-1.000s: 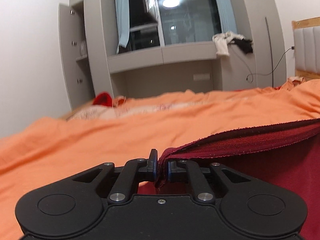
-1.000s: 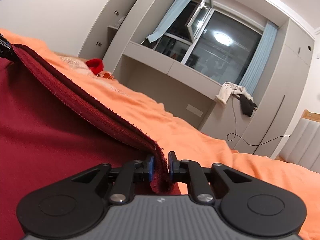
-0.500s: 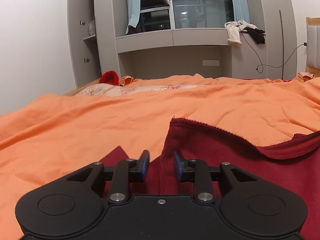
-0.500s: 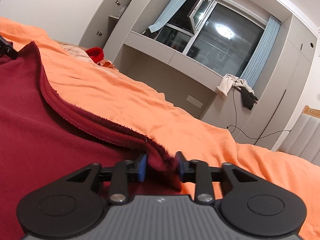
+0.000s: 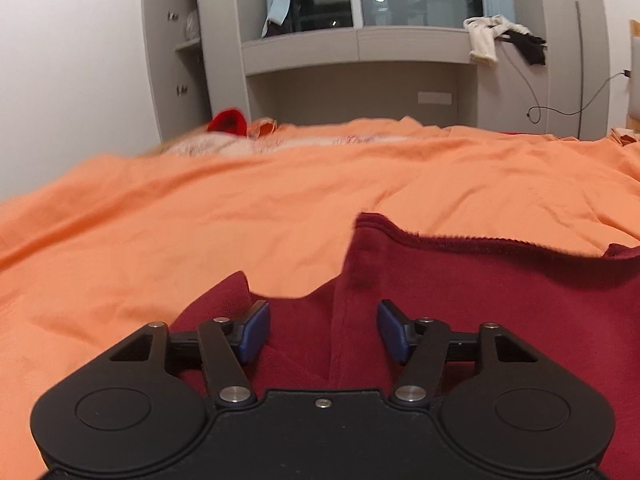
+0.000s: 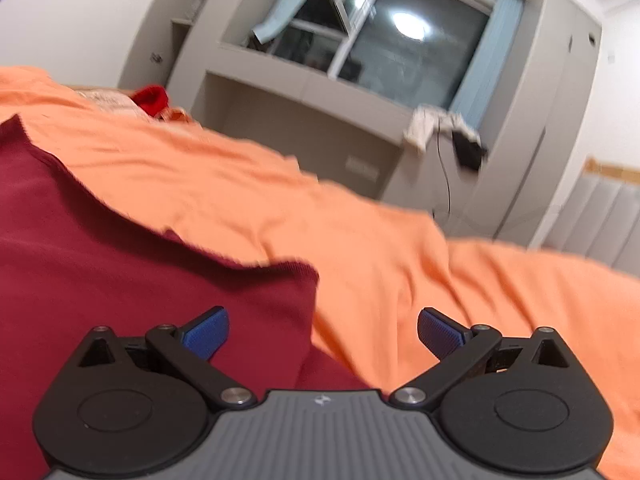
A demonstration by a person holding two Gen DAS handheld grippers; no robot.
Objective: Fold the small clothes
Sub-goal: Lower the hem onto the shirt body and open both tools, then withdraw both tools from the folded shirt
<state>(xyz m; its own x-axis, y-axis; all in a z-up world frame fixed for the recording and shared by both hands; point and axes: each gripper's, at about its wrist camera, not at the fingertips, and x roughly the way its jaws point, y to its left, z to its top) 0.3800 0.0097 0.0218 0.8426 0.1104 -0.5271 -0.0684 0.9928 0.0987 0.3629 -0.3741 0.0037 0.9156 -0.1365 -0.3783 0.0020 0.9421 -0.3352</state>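
Opening both jaws, your left gripper (image 5: pixel 323 330) and right gripper (image 6: pixel 323 334) apparently cleared the maroon garment (image 5: pixel 480 300) on the orange bedspread (image 5: pixel 200 216).

light: warm indoor, lamp glare in window (image 6: pixel 408 26) | blur: right view | edges: fisheye-bent, dark corners

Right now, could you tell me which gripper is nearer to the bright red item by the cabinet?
Left. The left gripper is on that side of the dark red garment; the right gripper is across from the red item.
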